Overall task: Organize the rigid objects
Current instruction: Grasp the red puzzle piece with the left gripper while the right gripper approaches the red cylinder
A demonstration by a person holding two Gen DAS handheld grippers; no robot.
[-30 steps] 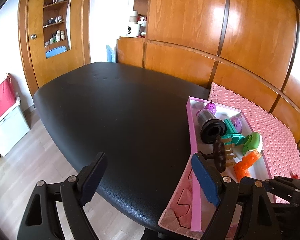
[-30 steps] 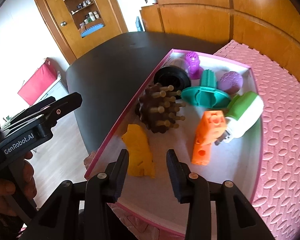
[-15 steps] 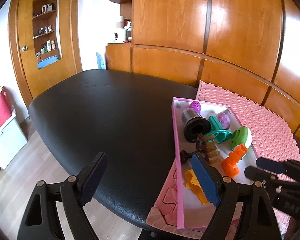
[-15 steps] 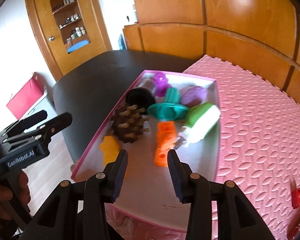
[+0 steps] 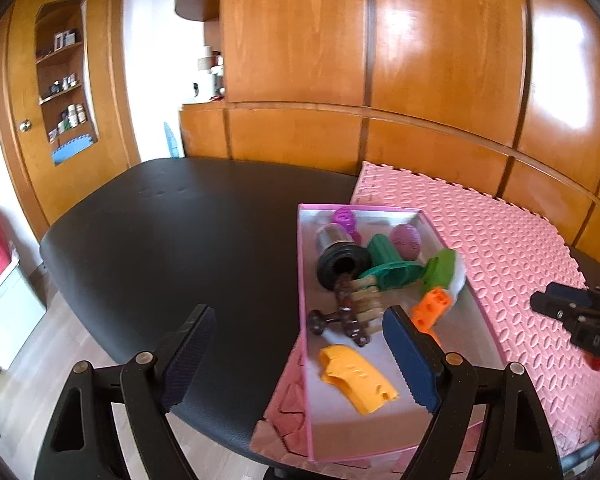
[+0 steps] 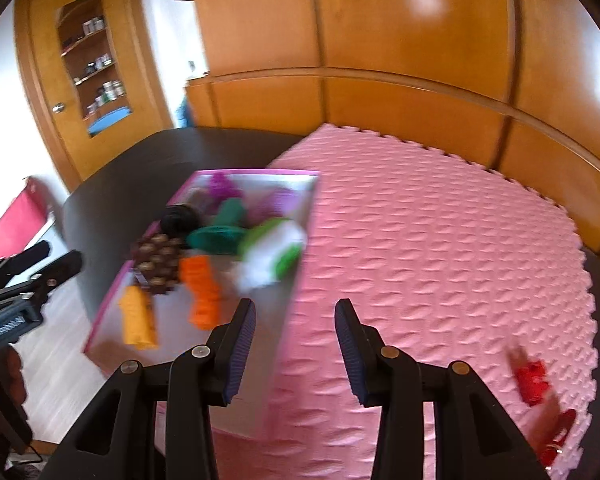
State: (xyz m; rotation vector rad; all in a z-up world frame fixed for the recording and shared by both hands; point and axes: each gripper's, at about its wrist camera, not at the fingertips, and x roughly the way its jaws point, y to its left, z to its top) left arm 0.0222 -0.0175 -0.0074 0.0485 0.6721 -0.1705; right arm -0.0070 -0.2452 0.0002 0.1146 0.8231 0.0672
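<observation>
the pink tray sits at the near edge of the black table, its right side against the pink foam mat, and it holds the sorted pieces: a yellow piece nearest the camera, a brown pegged brush beyond it, an orange block to the right of the brush, then a black-capped cylinder, a teal disc piece, a green-and-white piece, a purple ball and a magenta piece at the far end of the tray. the left wrist view shows these sharply; the right wrist view blurs them but alone shows red pieces lying on the mat well to the right of the tray, close to the mat's near edge. the left gripper hangs over the tray's near left corner, angled downward, its blue-padded fingers spread wide with nothing between them; in the right view it appears at the left of the tray with a hand on its grip. the right gripper points down at the seam between the tray's right wall and the mat, its fingers at a moderate gap, gripping nothing.
</observation>
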